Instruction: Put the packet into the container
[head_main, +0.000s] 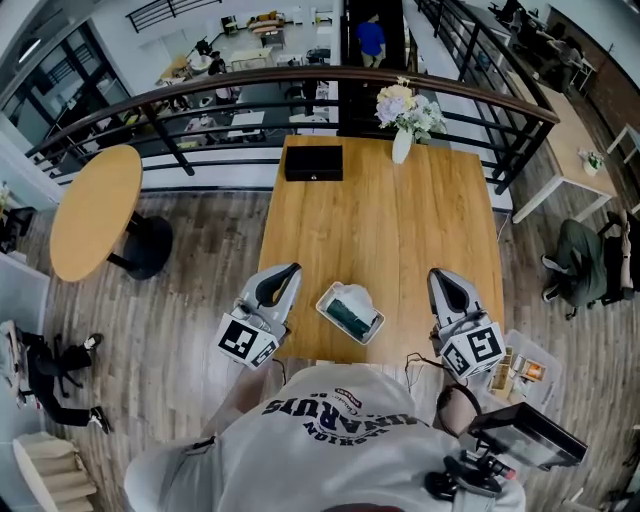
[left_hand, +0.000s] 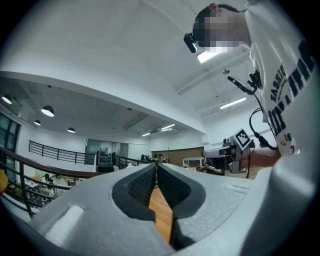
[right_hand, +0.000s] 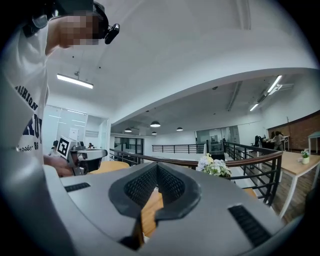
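Left gripper (left_hand: 156, 170): jaws together at the tips, nothing between the ribbed pads. Only a sliver of wood tabletop (left_hand: 162, 220) shows through the wedge-shaped gap behind the tips. In the head view it hangs over the near left edge of the tabletop, pointing to the far side, its marker cube towards the person.

Right gripper (right_hand: 157, 171): jaws together, nothing between them. It hangs over the near right part of the tabletop and points the same way.

The two grippers flank the container, and neither touches it.

Container (head_main: 324, 305): clear, rectangular, shallow. It sits near the near edge of the tabletop between the two grippers, turned at an angle to that edge.

Packet (head_main: 352, 318): dark green with a white part. It lies inside the container.

Tabletop: rectangular, light wood, bare across its middle.

Black box (head_main: 313, 163): flat and closed, at the far left of the tabletop.

Vase (head_main: 401, 147): white and upright, at the far edge right of the black box. It holds pale flowers (head_main: 404, 110), which also show in the right gripper view beyond the jaws.

Railing (head_main: 300, 78): curved, with a wood top rail and dark bars, just beyond the far edge of the tabletop.

Round table (head_main: 95, 210): light wood on a dark base, standing on the plank floor well to the left.

Sweatshirt (head_main: 330, 440): white with dark lettering, worn by the person, at the near edge of the head view.
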